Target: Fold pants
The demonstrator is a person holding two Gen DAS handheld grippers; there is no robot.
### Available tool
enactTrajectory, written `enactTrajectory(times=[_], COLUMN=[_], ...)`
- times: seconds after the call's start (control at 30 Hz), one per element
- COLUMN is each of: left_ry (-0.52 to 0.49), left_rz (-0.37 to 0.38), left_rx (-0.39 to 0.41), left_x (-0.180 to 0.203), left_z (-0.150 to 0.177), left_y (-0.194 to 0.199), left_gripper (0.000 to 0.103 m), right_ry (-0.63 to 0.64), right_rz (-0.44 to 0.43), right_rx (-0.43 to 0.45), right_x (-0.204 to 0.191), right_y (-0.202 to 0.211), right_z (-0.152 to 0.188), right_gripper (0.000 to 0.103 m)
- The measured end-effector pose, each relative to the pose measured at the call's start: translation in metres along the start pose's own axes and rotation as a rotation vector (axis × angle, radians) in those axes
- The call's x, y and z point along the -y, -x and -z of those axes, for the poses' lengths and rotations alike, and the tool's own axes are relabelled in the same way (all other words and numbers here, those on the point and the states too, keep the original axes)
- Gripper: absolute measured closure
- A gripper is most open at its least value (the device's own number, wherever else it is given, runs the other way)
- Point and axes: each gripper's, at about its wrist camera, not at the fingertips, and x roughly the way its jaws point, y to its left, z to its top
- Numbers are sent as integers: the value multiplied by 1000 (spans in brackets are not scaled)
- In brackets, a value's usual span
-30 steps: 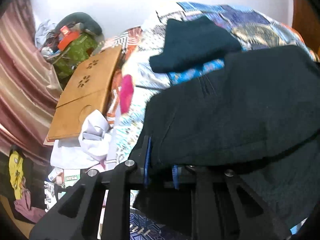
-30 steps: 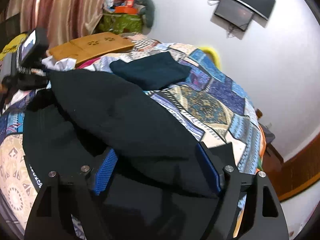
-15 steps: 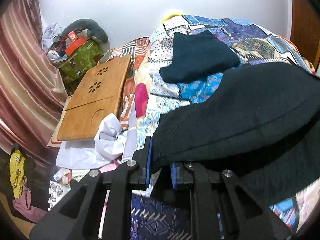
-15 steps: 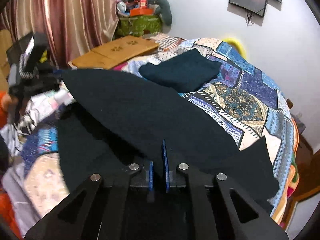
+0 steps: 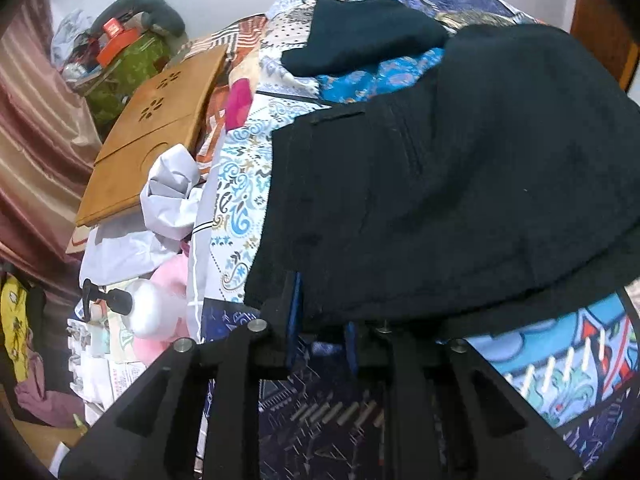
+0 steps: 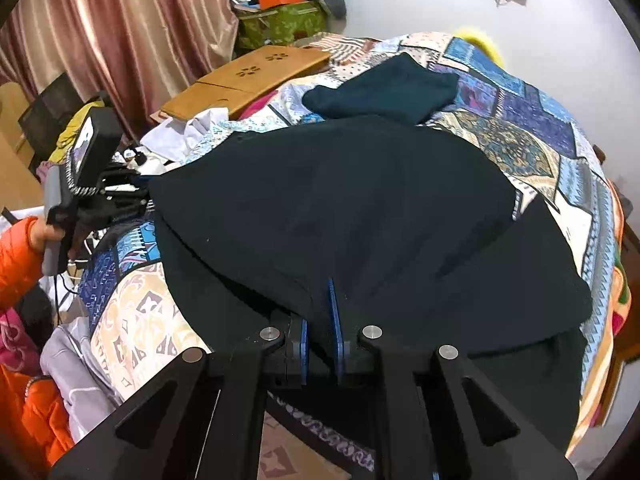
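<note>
On bed [image 6: 532,152] | both fingers pinching pants [image 6: 360,208], jaws easing apart | carry fold toward 12 o'clock, edges aligned, tension even.

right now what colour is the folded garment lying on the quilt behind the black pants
Dark teal folded garment, plain, no pattern; it shows best in the right wrist view.

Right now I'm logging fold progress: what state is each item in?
black pants: doubled over on the bed, edge pinched by both grippers
left gripper: jaws opening, cloth between them
right gripper: jaws opening slightly, cloth between them
dark teal garment: folded, lying beyond the pants
wooden lap desk: flat, legs not visible
</note>
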Motion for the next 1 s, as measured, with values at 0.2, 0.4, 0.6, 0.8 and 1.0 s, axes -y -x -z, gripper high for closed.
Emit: enactTrajectory(times=[0.2,0.4,0.6,0.8,1.0], left_ry=[32,111,226,258,274], left_rz=[59,112,172,214,289], left_rx=[-51,-2,91,80,-7], left_x=[-10,-29,-48,-40,-15], left_z=[-1,-20,-67,-119,-155], left_y=[17,53,70,43,-7], left_gripper=[65,47,35,35,35], right_ry=[-21,-65,-214,-375,-525], right_rz=[4,50,115,167,159], right_rx=[18,84,137,122,68], right_x=[9,29,80,147,207], right_y=[26,56,63,37,-8], right_z=[6,7,-8,-27,-40], right_gripper=[70,58,57,57,57])
